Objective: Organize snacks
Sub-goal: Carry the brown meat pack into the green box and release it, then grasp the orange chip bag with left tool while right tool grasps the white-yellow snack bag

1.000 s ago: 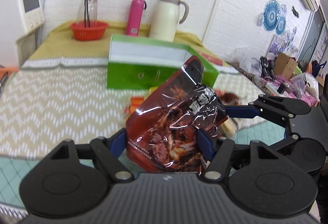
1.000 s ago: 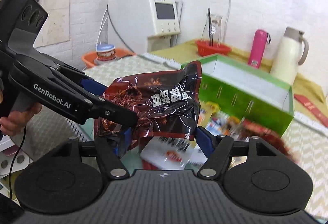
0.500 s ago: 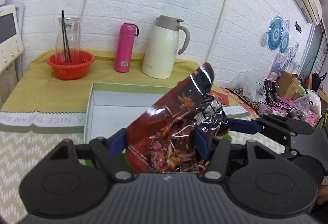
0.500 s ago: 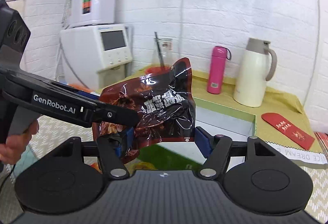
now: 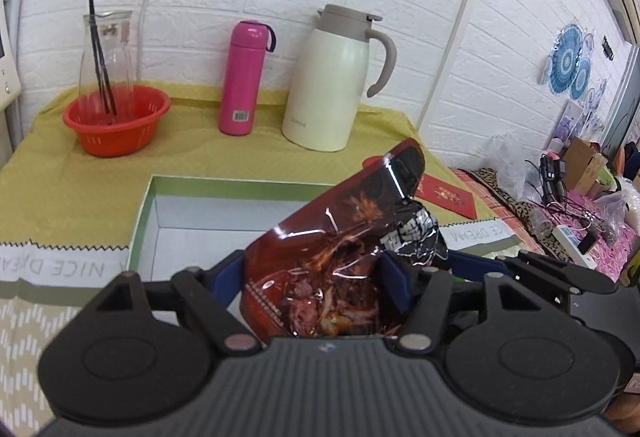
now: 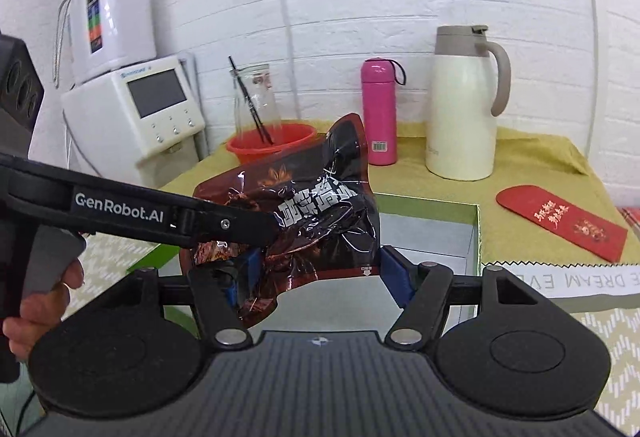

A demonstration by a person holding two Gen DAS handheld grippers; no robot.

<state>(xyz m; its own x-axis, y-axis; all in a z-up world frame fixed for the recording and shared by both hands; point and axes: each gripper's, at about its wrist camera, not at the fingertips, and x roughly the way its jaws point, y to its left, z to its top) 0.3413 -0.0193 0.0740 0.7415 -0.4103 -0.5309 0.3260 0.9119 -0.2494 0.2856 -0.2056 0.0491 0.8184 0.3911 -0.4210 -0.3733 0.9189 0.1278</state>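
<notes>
Snack bag [image 5: 340, 269], dark red and shiny, hangs in the air over the near edge of the green box [image 5: 140, 221]. The left tool [image 5: 316, 277] has the bag squeezed between its blue pads. Its jaws have just opened a little, but the bag sits between them. The right tool [image 6: 316, 269] is partly open. One pad is at the bag's crumpled left side, and the other pad is apart from it. I cannot tell if it grips the bag.

On the yellow cloth of the tabletop [image 5: 192, 161], far behind the box, stand a red bowl [image 5: 116, 121] with a glass jug [image 5: 106, 57] in it, a pink bottle [image 5: 244, 77] and a white pot [image 5: 336, 77]. A red envelope [image 6: 560, 221] lies to the right of the box. A white machine [image 6: 136, 105] stands far left. The box's white inside looks bare where it shows; the bag hides part of it.
</notes>
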